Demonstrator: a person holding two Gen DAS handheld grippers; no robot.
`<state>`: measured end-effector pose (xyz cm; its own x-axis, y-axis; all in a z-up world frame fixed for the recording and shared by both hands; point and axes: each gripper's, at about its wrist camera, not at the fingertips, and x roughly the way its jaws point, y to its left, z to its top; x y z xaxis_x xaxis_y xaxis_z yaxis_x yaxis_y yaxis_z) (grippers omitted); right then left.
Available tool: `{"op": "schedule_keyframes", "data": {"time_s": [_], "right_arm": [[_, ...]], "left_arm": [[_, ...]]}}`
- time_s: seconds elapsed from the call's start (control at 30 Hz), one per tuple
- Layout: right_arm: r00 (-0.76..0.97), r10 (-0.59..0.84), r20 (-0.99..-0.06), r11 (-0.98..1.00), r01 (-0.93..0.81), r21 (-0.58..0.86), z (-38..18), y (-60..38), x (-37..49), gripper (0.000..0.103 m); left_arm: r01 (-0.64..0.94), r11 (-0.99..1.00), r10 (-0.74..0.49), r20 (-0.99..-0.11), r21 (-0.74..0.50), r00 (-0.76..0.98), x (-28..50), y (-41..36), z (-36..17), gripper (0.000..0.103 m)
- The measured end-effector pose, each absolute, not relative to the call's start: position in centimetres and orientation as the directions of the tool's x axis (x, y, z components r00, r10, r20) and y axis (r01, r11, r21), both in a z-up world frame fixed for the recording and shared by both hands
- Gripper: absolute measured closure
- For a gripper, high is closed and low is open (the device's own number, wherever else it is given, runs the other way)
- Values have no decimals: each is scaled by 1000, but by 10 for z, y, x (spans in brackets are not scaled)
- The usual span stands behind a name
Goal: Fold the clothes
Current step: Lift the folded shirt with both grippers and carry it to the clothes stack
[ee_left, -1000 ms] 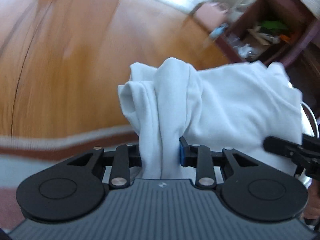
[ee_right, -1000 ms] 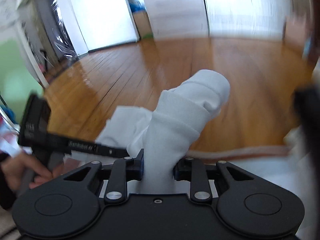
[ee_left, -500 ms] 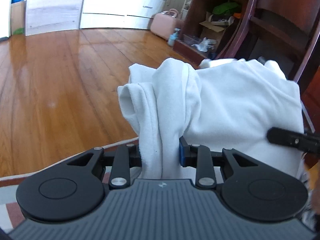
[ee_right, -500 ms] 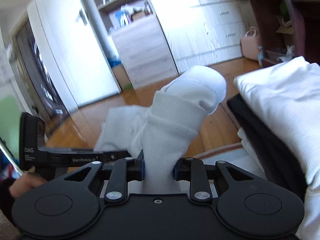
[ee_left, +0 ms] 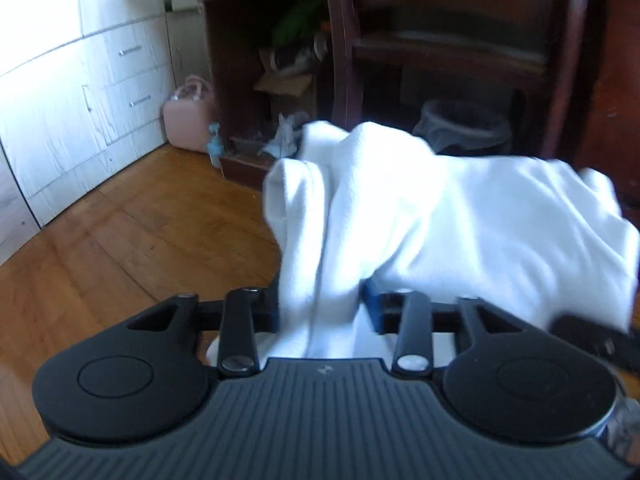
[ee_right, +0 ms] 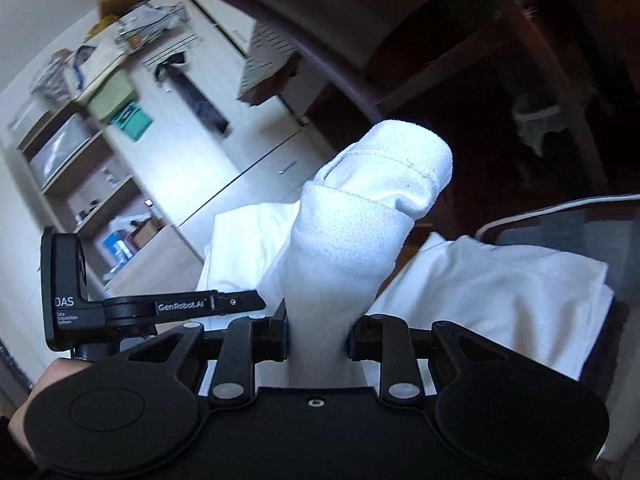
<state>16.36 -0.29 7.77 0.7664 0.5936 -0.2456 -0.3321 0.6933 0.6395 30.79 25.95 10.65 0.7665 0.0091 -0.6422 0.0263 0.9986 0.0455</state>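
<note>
Left tool (ee_left: 320, 308) jaws opening, white garment (ee_left: 460, 216) loose between them. Right tool (ee_right: 318, 338) opening slightly, garment bunch between; cloth spans both, folded stack (ee_right: 500, 304) right.

Left wrist view: the garment (ee_left: 440, 216) rises between the fingers of the left gripper (ee_left: 320, 304), whose jaws are opening, and spreads to the right. Floor (ee_left: 120, 240) lies to the left; drawers (ee_left: 100, 88) stand far left, a bag (ee_left: 188, 120) beside them, shelves (ee_left: 280, 80) behind the garment. Right wrist view: a bunched fold (ee_right: 360, 232) stands between the fingers of the right gripper (ee_right: 318, 336), also opening; folded cloth (ee_right: 500, 300) lies to the right, the left gripper (ee_right: 160, 308) near left.
</note>
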Motion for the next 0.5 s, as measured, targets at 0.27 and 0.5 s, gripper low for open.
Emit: {"op": "schedule_keyframes", "data": {"time_s": [0.27,0.5], "right_arm": [[708,566,-422,713,-164,682,-29,-30,216,50],[676,627,-387,670,-215,711,-33,-75,255,33]], "left_arm": [[-78,990,-21,-675,-116,737,310,260,24,73],[-84,988,-11,-610,-127,793,262,283,15,66]]}}
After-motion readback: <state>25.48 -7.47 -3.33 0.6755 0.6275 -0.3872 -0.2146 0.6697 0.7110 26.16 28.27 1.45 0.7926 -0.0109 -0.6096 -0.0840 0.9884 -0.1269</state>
